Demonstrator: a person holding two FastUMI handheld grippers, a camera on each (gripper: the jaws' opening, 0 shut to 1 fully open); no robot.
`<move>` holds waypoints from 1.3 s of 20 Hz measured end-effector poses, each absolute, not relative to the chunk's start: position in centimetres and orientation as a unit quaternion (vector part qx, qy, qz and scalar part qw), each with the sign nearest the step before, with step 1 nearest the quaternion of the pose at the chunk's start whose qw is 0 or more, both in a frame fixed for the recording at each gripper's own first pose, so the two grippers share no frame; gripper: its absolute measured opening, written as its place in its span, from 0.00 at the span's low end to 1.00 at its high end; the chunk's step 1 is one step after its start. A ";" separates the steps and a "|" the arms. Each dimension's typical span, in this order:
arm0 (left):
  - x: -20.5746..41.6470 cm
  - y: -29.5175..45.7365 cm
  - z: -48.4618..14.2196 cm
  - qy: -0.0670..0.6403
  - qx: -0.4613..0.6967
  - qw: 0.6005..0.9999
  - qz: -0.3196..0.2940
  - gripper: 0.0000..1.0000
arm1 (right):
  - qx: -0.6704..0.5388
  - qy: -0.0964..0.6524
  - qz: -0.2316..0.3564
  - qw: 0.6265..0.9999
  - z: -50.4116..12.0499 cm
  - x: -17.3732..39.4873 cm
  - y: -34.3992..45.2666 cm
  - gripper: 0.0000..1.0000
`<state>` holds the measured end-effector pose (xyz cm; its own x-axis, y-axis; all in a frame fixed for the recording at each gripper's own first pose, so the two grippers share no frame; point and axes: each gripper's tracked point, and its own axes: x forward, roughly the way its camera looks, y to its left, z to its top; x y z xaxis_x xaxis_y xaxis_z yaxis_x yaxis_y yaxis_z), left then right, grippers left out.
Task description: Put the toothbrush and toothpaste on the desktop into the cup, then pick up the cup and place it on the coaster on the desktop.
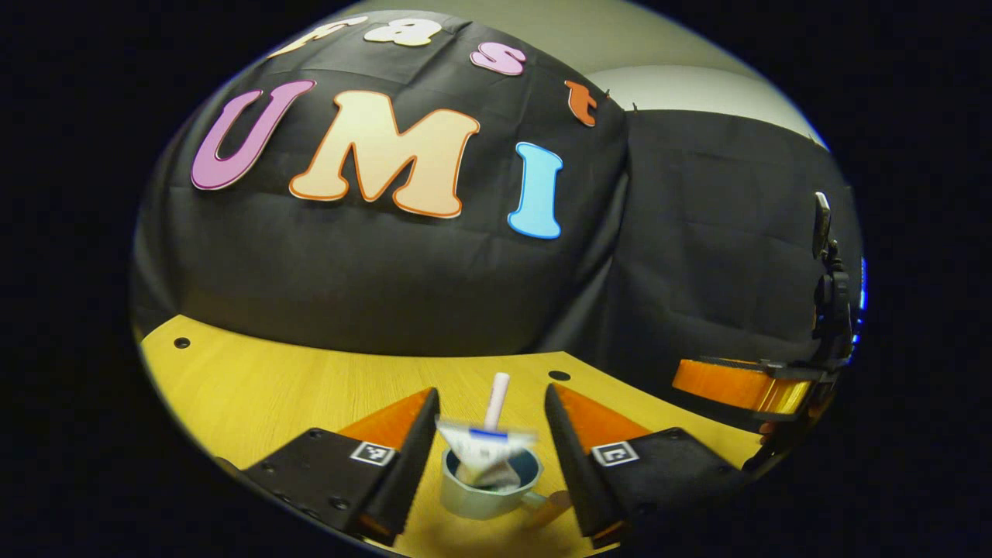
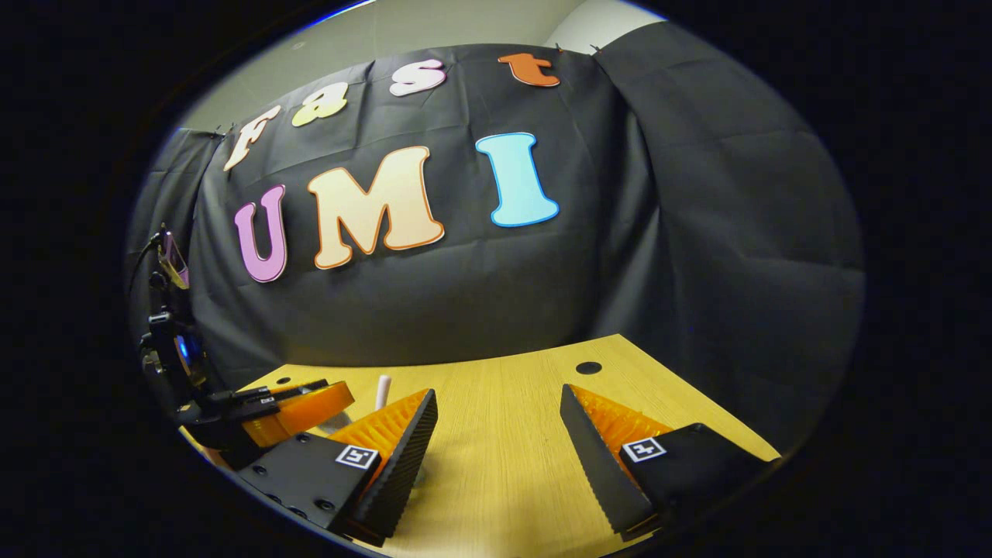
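- Where the left gripper [image 1: 491, 457] is seen in its own view, its fingers stand spread apart with the cup [image 1: 487, 490] between them, touching neither finger; the gripper is released.
- One cup stands upright on the desk [image 1: 256, 387]; its handle points toward the right-hand finger in that view.
- One toothpaste tube [image 1: 484, 451] sits in the cup, its crimped end uppermost and slightly blurred.
- One toothbrush [image 1: 496, 399] also stands in the cup, its pale handle rising above the rim behind the tube.
- Across the right gripper view, the right gripper [image 2: 496, 457] is likewise released, fingers wide apart over bare desk, grasping nothing.
- Left of it in that view, the left gripper appears farther off, with the pale toothbrush handle just beside it.
- One wooden desk carries everything; small round holes show near its back edge.
- Black cloth forms the booth wall [image 1: 387, 271] behind the desk, with a pale room wall [image 2: 434, 31] above it.
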<state>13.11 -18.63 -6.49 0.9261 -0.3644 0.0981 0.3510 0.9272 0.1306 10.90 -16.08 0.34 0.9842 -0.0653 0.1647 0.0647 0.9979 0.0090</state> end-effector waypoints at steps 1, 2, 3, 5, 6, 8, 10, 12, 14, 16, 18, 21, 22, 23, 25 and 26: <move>12.5 -18.1 -5.6 -0.065 0.056 0.981 -0.177 0.92 | 0.002 -0.081 -0.027 0.996 0.5 10.5 -15.3 0.98; 12.0 -17.5 -4.8 -0.071 0.056 0.982 -0.168 0.93 | 0.001 -0.078 -0.021 0.997 0.6 10.4 -14.3 0.98; 11.3 -16.7 -3.7 -0.077 0.055 0.983 -0.160 0.94 | -0.003 -0.074 -0.015 0.997 0.9 10.3 -13.5 0.98; 9.8 -15.0 -1.9 -0.085 0.051 0.985 -0.143 0.95 | -0.017 -0.062 -0.002 0.998 1.2 10.2 -12.1 0.98; 9.0 -13.9 -1.0 -0.087 0.051 0.986 -0.133 0.95 | -0.020 -0.051 0.007 0.998 1.0 10.1 -11.2 0.98; 7.5 -11.3 0.5 -0.088 0.058 0.989 -0.105 0.95 | -0.022 -0.029 0.028 0.999 0.4 10.0 -9.2 0.98; 5.9 -8.6 1.8 -0.090 0.068 0.991 -0.074 0.95 | -0.029 -0.006 0.047 0.998 -0.6 10.1 -7.3 0.98; 4.6 -6.0 2.5 -0.086 0.076 0.992 -0.045 0.94 | -0.037 0.026 0.068 0.997 -1.5 10.5 -5.4 0.98; 3.2 -3.7 3.0 -0.083 0.082 0.993 -0.014 0.94 | -0.047 0.053 0.087 0.994 -3.0 10.9 -3.9 0.98; 2.0 -1.8 3.3 -0.080 0.083 0.993 0.011 0.94 | -0.059 0.084 0.099 0.990 -4.8 11.7 -2.9 0.98; 1.2 -0.3 2.8 -0.073 0.078 0.994 0.031 0.95 | -0.065 0.122 0.101 0.985 -6.8 12.7 -2.5 0.98; 0.2 1.4 1.4 -0.056 0.060 0.995 0.056 0.94 | -0.076 0.194 0.099 0.973 -10.1 13.9 -2.6 0.98; -0.1 1.5 0.7 -0.048 0.056 0.996 0.059 0.95 | -0.085 0.220 0.099 0.967 -11.1 14.0 -2.7 0.98; -0.4 1.5 0.2 -0.043 0.052 0.996 0.061 0.95 | -0.098 0.239 0.096 0.961 -11.8 14.3 -2.9 0.94; -0.7 1.4 -0.8 -0.031 0.046 0.996 0.065 0.95 | -0.124 0.267 0.087 0.952 -13.7 14.9 -3.6 0.94; -1.0 1.3 -1.3 -0.026 0.045 0.997 0.065 0.95 | -0.129 0.283 0.087 0.946 -14.2 15.1 -3.7 0.98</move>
